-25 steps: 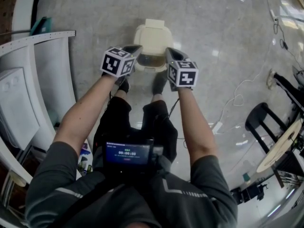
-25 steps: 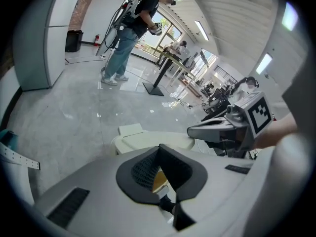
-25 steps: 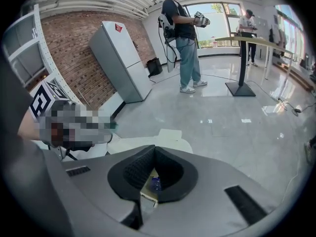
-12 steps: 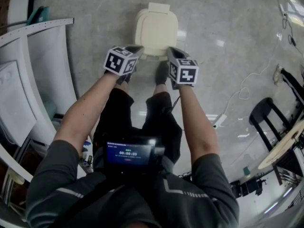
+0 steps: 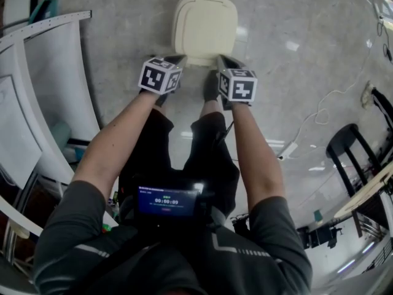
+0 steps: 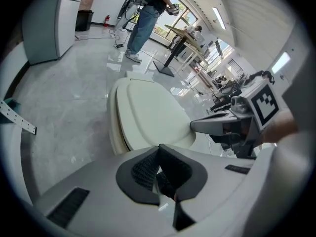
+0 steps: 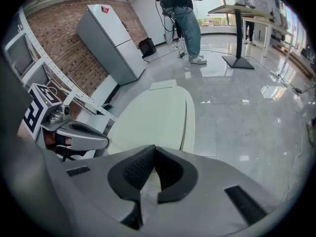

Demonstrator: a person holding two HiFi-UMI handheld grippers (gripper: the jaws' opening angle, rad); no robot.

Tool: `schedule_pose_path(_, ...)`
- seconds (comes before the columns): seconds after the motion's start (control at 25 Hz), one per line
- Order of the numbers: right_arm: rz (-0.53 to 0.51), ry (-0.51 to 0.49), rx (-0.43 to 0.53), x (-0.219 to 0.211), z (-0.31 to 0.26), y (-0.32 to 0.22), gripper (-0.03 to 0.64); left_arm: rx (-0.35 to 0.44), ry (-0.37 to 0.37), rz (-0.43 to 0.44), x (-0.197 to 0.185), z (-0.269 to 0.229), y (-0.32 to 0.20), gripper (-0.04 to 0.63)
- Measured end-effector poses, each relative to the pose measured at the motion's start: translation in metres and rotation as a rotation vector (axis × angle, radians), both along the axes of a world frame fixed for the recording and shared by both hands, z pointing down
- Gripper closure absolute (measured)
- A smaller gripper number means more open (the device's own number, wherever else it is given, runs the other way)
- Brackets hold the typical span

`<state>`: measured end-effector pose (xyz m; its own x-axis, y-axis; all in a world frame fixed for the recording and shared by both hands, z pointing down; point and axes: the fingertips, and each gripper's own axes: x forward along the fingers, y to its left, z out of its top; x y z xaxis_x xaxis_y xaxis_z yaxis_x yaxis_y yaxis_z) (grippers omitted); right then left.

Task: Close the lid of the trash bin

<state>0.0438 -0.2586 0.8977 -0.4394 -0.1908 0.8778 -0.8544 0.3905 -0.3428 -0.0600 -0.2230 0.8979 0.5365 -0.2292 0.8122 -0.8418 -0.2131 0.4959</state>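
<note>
The cream trash bin [image 5: 206,24] stands on the marble floor ahead of my feet, its lid [image 6: 148,115] lying flat and closed on the body. My left gripper [image 5: 178,59] hovers at the bin's near left corner, shut with nothing in it. At the near right corner, my right gripper [image 5: 222,60] is also shut and empty. The left gripper view looks over its own jaws [image 6: 158,149] onto the lid, with the right gripper [image 6: 197,126] beside it. In the right gripper view the jaws [image 7: 154,149] point at the same lid [image 7: 153,117].
A white curved counter [image 5: 55,72] runs along the left. A black chair [image 5: 350,152], a white cable [image 5: 319,112] and a power strip [image 5: 287,151] lie to the right. A grey fridge [image 7: 111,38] and a standing person [image 7: 185,14] are beyond the bin.
The bin's lid, partly raised with a dark opening showing one second ago, now lies flat. Both grippers stay at its near edge; the view has shifted forward.
</note>
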Motion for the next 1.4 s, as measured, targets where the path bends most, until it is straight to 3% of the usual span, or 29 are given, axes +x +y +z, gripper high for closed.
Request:
schedule_pose_path(0.88, -0.017, 0.038, -0.040, 0.000, 0.031, 0.003, 0.604, -0.066, -0.030, -0.036, -0.001, 0.040, 0.005, 0.598)
schedule_pose_path(1.04, -0.012, 0.025, -0.055, 0.001, 0.032, 0.004, 0.606, -0.053, -0.037, -0.018, 0.000, 0.039, 0.005, 0.598)
schedule_pose_path(1.2, -0.036, -0.015, -0.064, -0.006, 0.020, 0.004, 0.606, -0.038, -0.028, -0.085, -0.008, 0.026, -0.005, 0.600)
schedule_pose_path(1.4, -0.006, -0.033, 0.014, -0.009, -0.013, -0.021, 0.606, 0.026, -0.031, -0.110, -0.016, -0.005, -0.029, 0.598)
